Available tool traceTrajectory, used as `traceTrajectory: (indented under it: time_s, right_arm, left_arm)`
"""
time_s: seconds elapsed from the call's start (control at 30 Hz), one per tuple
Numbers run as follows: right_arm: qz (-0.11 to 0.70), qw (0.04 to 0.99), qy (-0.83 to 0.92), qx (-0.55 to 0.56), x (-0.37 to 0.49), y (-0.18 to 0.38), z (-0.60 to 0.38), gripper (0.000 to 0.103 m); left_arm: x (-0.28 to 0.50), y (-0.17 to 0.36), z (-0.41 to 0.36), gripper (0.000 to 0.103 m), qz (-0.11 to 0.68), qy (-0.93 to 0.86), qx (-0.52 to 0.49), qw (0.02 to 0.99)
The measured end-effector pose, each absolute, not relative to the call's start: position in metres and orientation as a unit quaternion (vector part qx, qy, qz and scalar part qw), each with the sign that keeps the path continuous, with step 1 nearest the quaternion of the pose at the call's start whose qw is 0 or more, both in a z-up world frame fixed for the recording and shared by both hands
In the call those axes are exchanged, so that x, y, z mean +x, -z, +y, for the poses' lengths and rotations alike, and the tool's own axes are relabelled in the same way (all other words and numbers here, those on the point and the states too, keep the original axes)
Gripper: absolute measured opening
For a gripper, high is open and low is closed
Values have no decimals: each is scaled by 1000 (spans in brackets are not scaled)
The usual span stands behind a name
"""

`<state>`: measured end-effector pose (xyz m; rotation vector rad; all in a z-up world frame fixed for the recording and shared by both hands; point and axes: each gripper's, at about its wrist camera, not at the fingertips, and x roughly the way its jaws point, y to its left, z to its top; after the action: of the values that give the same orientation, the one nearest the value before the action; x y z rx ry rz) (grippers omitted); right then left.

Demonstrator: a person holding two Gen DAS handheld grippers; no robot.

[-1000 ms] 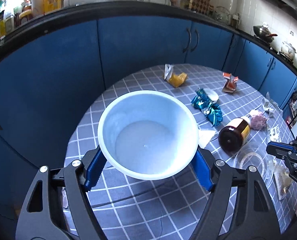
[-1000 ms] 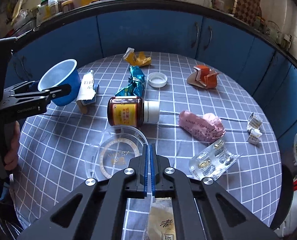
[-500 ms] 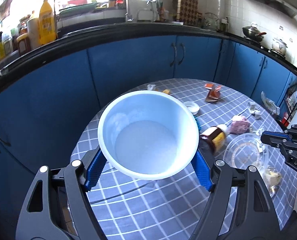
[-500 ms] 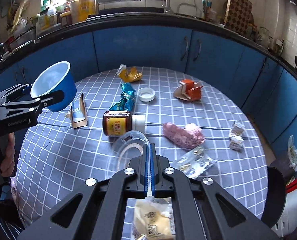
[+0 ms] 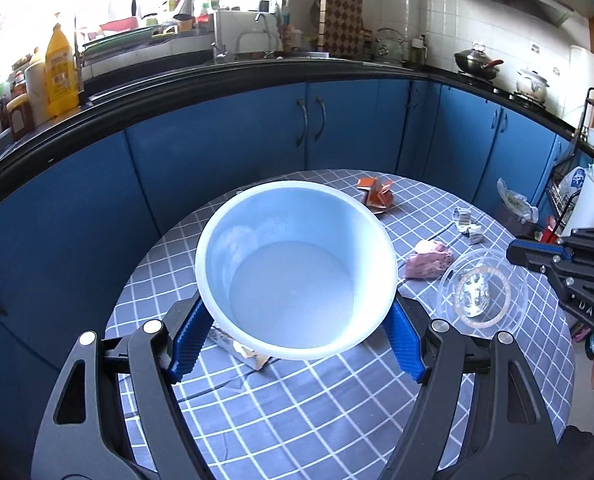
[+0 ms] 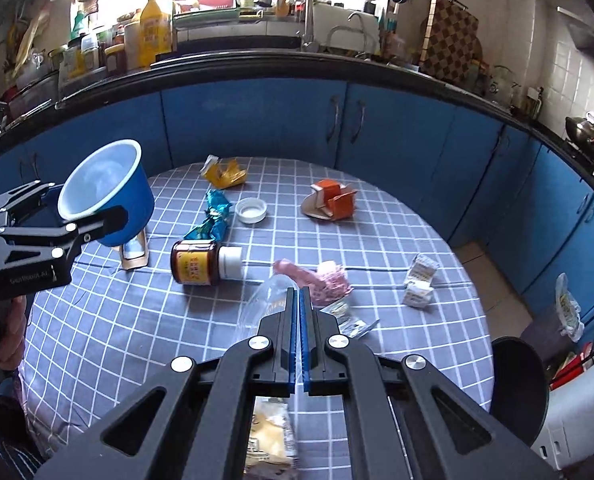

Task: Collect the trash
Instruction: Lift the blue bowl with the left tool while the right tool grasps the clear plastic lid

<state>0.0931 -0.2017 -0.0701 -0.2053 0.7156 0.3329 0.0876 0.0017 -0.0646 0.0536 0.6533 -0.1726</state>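
Above the table [image 6: 137, 320], right tool [image 6: 299, 300] pinches lid [image 5: 482, 289].

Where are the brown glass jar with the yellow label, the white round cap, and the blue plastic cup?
Brown glass jar [image 6: 196, 265]: right wrist view, on its yellow label.
White round cap [image 6: 250, 209]: right wrist view, on its inside.
Blue plastic cup [image 6: 131, 196]: right wrist view, on its outer wall.

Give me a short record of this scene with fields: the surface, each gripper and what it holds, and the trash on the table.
surface: round table with grey checked cloth
left gripper: closed on blue cup, empty, lifted
right gripper: shut on clear plastic lid, lifted
trash on table: brown bottle, white cap, teal wrapper, pink wrapper, orange carton, yellow wrapper
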Motion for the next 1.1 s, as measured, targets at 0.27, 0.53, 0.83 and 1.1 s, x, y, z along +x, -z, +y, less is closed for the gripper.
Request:
traceTrajectory:
  time_s: [0.27, 0.53, 0.83, 1.1]
  right_arm:
    - [337, 926, -144, -96, 95, 59, -222, 1]
    - [355, 921, -132, -89, 100, 64, -239, 1]
    - [400, 908, -99, -71, 93, 101, -272, 90]
    - [439, 892, -90, -60, 79, 128, -284, 90]
  left_arm:
    - [91, 57, -19, 76, 313, 105, 32, 943]
    - [94, 59, -35, 76, 317, 115, 41, 941]
    - [91, 66, -37, 76, 329, 119, 45, 936]
    - [81, 76, -51, 76, 341, 136, 51, 929]
